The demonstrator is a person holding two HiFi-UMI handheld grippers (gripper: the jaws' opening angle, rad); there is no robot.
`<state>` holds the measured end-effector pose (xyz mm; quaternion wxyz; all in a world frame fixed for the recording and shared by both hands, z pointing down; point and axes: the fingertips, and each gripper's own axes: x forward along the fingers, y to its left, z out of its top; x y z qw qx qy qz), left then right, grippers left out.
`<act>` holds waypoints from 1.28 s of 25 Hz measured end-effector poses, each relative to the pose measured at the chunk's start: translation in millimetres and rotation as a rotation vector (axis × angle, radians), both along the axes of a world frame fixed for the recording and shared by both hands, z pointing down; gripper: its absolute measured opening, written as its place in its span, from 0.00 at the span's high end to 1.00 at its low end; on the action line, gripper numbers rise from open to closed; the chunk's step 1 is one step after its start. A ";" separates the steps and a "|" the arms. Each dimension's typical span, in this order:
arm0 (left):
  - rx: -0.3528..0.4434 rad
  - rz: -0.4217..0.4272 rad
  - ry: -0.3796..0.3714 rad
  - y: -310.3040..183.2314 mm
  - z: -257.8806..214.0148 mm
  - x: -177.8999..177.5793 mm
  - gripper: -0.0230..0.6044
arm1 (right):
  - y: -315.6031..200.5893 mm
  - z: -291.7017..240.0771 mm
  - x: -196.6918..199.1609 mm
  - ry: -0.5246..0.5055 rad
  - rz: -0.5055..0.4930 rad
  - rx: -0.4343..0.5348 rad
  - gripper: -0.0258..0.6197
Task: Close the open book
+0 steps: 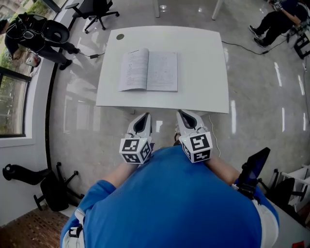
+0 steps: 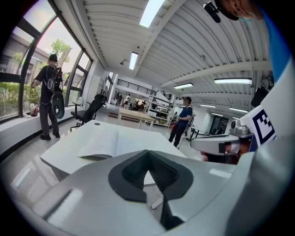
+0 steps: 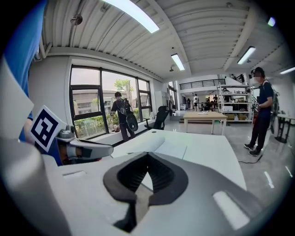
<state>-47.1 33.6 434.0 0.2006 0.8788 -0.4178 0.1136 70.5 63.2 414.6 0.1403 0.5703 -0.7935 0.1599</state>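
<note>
Head view, nearest the camera: the wearer's blue shirt (image 1: 169, 208), with a marker cube on each tool just beyond it. The left tongs (image 1: 143, 117) and right tongs (image 1: 183, 115) point side by side toward the worktop (image 1: 206, 72), and their tips lie just short of its near edge, over the glossy floor (image 1: 77, 121).

Left gripper view: the left tongs (image 2: 147, 153) are closed, the dark pads meet at the tip, and nothing is held or touched. Right gripper view: the right tongs (image 3: 147, 155) are likewise closed tip to tip and are empty. Each view shows the other tool beside it.

Middle ground: the white worktop carries the book (image 1: 148, 70), which lies open and flat, left of centre and nearer the far edge, well apart from both tongs. The left page stack bulges higher than the right. The book (image 2: 103, 144) appears ahead of the left tongs, and ahead of the right tongs (image 3: 159, 146). A dark round grommet (image 1: 120, 37) sits at the far left corner.

Background: a black office chair (image 1: 97, 10) stands beyond the worktop, a person (image 1: 36, 36) stands by the window at left, and another person (image 1: 275, 22) sits at far right.
</note>
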 end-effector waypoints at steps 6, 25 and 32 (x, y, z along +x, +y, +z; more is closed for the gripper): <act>-0.007 -0.044 -0.025 -46.2 5.5 24.6 0.95 | -52.7 5.6 29.0 -0.020 -0.047 0.004 0.96; -0.064 -0.319 -0.118 -116.2 43.8 0.8 0.95 | -130.1 33.8 49.1 -0.048 -0.207 -0.055 0.96; -0.057 -0.318 -0.240 -129.6 75.5 -38.0 0.95 | -147.4 41.2 19.9 -0.029 -0.232 -0.100 0.96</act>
